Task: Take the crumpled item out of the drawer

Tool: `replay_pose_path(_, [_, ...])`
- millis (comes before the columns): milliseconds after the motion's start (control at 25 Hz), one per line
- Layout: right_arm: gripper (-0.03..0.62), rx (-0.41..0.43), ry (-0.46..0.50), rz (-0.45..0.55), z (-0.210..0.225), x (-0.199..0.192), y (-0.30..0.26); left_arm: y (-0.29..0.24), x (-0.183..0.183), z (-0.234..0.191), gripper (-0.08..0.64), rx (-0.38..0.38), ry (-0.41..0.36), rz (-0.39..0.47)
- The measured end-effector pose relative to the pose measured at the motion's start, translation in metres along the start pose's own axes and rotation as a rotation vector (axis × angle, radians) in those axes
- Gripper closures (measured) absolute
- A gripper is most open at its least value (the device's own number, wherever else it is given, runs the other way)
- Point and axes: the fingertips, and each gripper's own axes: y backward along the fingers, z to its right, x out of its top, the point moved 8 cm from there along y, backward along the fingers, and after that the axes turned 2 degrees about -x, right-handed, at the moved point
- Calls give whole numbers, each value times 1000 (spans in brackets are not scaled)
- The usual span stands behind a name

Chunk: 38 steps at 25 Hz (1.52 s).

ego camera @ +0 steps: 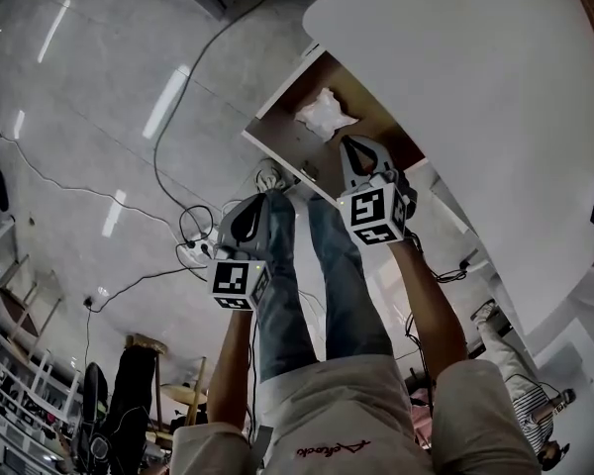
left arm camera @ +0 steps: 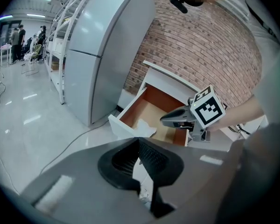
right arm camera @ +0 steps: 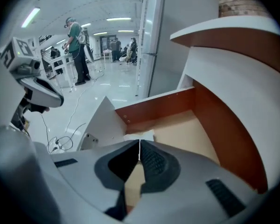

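Only a white edge of the crumpled item [right arm camera: 141, 136] shows in the right gripper view, behind the right gripper [right arm camera: 140, 143], whose jaws are pressed together and empty. The wad lies on the floor of the open drawer [ego camera: 295, 95], upper centre of the head view, too rumpled to show a clear long axis. The left gripper [left arm camera: 139, 140], likewise closed on nothing, hangs over the glossy pale floor [ego camera: 99, 87] with its cables [ego camera: 192, 237]

Blue jeans [ego camera: 295, 295], pale shirt [ego camera: 376, 419] — red script, grey left gripper [left arm camera: 139, 141], right gripper [right arm camera: 140, 142], marker cubes [ego camera: 374, 214]
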Motion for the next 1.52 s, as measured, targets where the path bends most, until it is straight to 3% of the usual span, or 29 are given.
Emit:
replay_pose_path(280, [580, 0, 189, -103, 4, 7, -31, 1, 0, -6, 551, 9, 12, 1])
replay_pose_path(400, [579, 9, 225, -139, 6, 8, -43, 1, -1, -9, 551, 15, 18, 2])
replay_pose_path(600, [573, 55, 193, -206, 10, 2, -62, -3, -2, -12, 551, 15, 16, 1])
replay_pose_path(680, [504, 66, 173, -229, 12, 0, -67, -3, -1, -12, 551, 15, 15, 1])
replay_pose_path(760, [485, 66, 159, -256, 15, -4, -74, -3, -1, -13, 551, 13, 15, -1])
replay_pose_path(1240, [485, 114, 86, -343, 23, -16, -100, -4, -6, -15, 551, 18, 22, -19])
replay_pose_path(1520, [528, 167, 85, -365, 25, -18, -101, -3, -6, -17, 551, 21, 25, -22])
